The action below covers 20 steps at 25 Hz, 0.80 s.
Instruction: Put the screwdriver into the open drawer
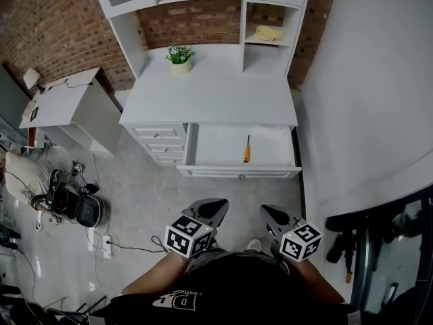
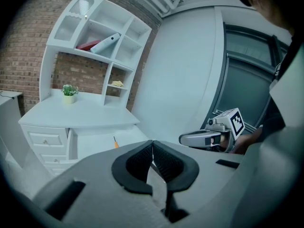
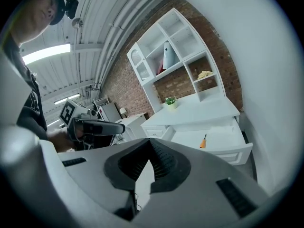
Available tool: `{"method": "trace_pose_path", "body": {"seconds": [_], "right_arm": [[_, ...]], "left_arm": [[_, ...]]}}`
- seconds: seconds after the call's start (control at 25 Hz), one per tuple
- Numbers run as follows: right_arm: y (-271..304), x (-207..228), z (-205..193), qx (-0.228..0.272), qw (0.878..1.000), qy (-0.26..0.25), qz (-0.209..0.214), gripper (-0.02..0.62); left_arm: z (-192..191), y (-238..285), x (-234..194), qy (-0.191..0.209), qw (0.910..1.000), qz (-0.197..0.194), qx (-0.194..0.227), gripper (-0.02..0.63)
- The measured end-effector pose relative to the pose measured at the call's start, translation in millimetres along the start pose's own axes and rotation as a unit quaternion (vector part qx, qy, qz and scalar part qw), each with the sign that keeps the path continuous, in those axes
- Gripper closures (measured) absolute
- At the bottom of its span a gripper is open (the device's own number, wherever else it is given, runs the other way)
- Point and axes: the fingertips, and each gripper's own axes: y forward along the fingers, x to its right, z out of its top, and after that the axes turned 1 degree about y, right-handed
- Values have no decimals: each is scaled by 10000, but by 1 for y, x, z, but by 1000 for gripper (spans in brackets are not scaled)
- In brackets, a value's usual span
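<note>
Ceiling lights (image 3: pixel 46 53) show only in right gripper view.

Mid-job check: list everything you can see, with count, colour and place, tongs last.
desk with hutch: one, white, against the brick wall
drawer: one, white, pulled open at the desk's front
screwdriver: one, orange handle, lying inside the open drawer
potted plant: one, green, on the desk top
yellow object: one, in a right hutch cubby
side table: one, white, left of the desk
bags: a cluster, black, on the floor at left
left tongs: one, grey, shut, empty
right tongs: one, grey, shut, empty
</note>
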Motion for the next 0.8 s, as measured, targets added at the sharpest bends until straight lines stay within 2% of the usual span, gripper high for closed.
{"method": "trace_pose_path", "body": {"seconds": [0.8], "right_arm": [[1, -1, -1, 48, 10000, 47, -74, 592]], "left_arm": [[2, 1, 1, -7, 10000, -83, 39, 588]]}}
